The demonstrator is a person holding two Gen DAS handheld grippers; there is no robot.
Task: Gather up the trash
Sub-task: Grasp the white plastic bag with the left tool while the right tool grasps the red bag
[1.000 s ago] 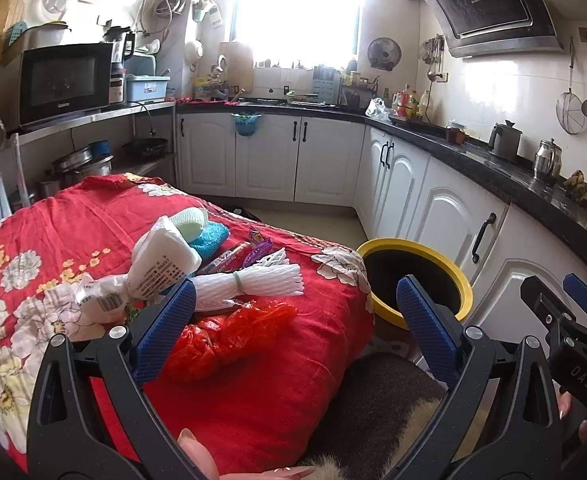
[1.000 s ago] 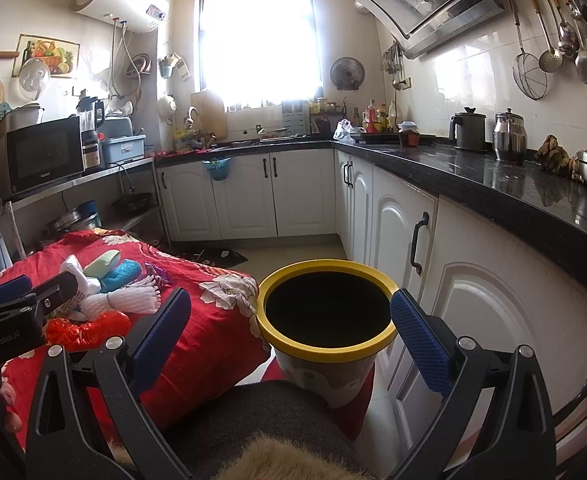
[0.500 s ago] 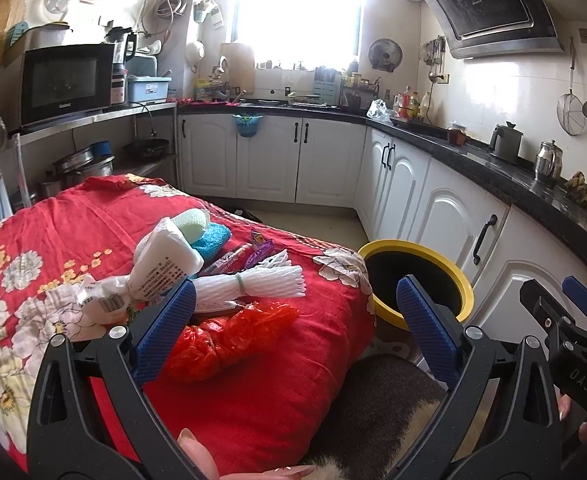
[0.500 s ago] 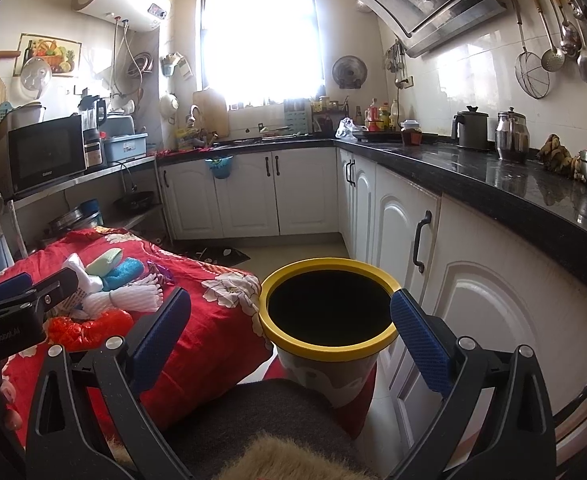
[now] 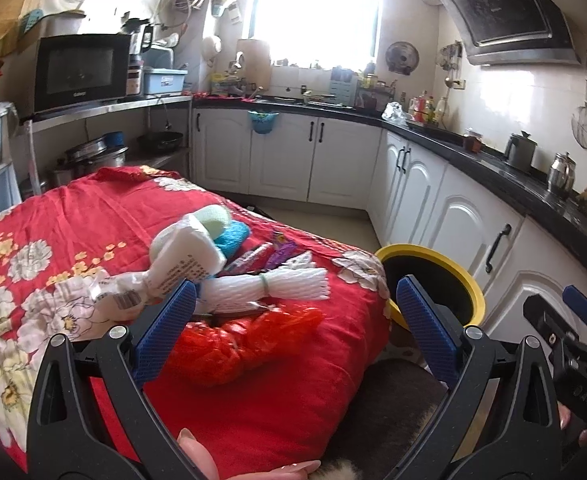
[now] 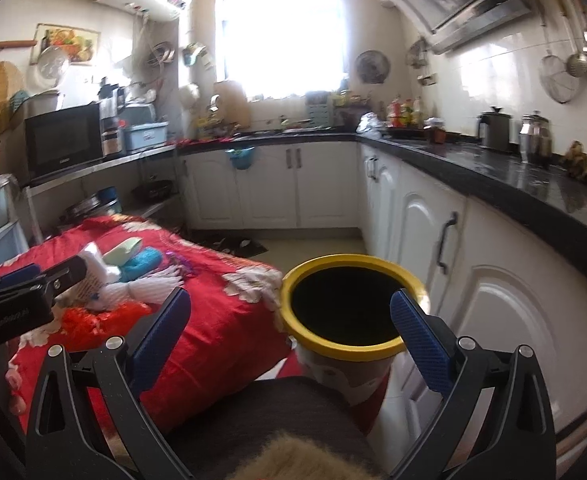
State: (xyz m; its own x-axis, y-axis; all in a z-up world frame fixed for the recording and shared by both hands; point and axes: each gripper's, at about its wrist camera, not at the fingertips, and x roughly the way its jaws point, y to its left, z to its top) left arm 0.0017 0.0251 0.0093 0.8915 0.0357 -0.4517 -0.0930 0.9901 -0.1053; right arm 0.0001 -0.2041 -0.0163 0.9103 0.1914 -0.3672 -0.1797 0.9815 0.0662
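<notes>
Trash lies on a table under a red floral cloth (image 5: 73, 220): a red plastic bag (image 5: 237, 340), a white foam net bundle (image 5: 269, 284), a white printed bag (image 5: 185, 256), blue and pale green foam pieces (image 5: 229, 236) and purple wrappers (image 5: 281, 248). A yellow-rimmed bin (image 5: 437, 280) stands right of the table; it also shows in the right wrist view (image 6: 345, 312). My left gripper (image 5: 293, 320) is open and empty, just short of the red bag. My right gripper (image 6: 289, 324) is open and empty, before the bin.
White cabinets (image 6: 421, 232) under a black counter (image 6: 493, 176) run along the right and back. A microwave (image 5: 81, 72) sits on a shelf at left. A brown furry seat (image 6: 285, 420) is below the bin. Pots stand under the left shelf (image 5: 93, 156).
Both grippers have shifted a little left and forward; the red bag now sits nearer the left gripper's middle. Both stay open and empty.
</notes>
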